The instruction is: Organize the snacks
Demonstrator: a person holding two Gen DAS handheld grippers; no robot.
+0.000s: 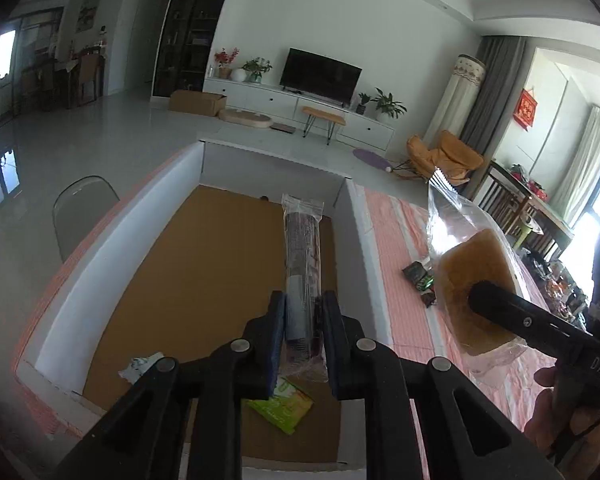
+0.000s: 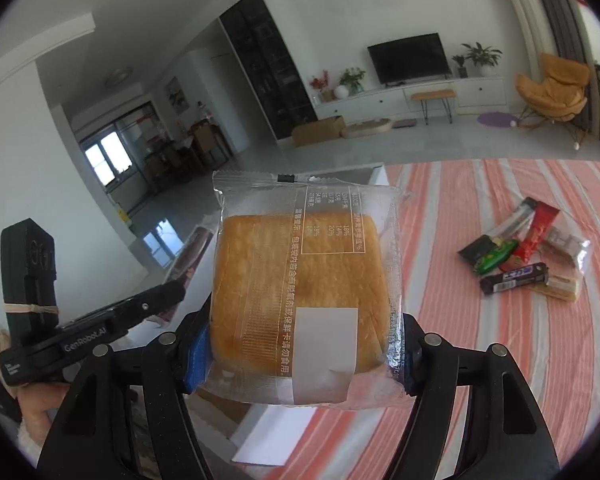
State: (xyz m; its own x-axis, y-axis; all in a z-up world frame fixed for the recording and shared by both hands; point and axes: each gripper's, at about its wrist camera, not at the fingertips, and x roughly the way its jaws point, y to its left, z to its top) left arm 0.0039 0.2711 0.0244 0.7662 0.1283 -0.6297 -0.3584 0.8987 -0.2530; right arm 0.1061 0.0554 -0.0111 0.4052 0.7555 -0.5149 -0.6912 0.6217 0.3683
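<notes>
My left gripper (image 1: 304,312) is shut on a long dark snack pack in clear wrap (image 1: 302,256) and holds it above the open white box (image 1: 80,288) with a brown floor. A green packet (image 1: 282,404) and a small white wrapper (image 1: 140,366) lie in the box. My right gripper (image 2: 306,344) is shut on a bagged square bread (image 2: 300,292), held in the air beside the box; the bread also shows in the left wrist view (image 1: 472,280). A pile of loose snacks (image 2: 520,256) lies on the striped tablecloth (image 2: 480,360).
The box's right wall (image 1: 364,248) stands between the two grippers. The left gripper body (image 2: 100,332) is close on the left of the bread. A grey chair (image 1: 80,216) stands beyond the table's left edge. A few snack wrappers (image 1: 420,280) lie right of the box.
</notes>
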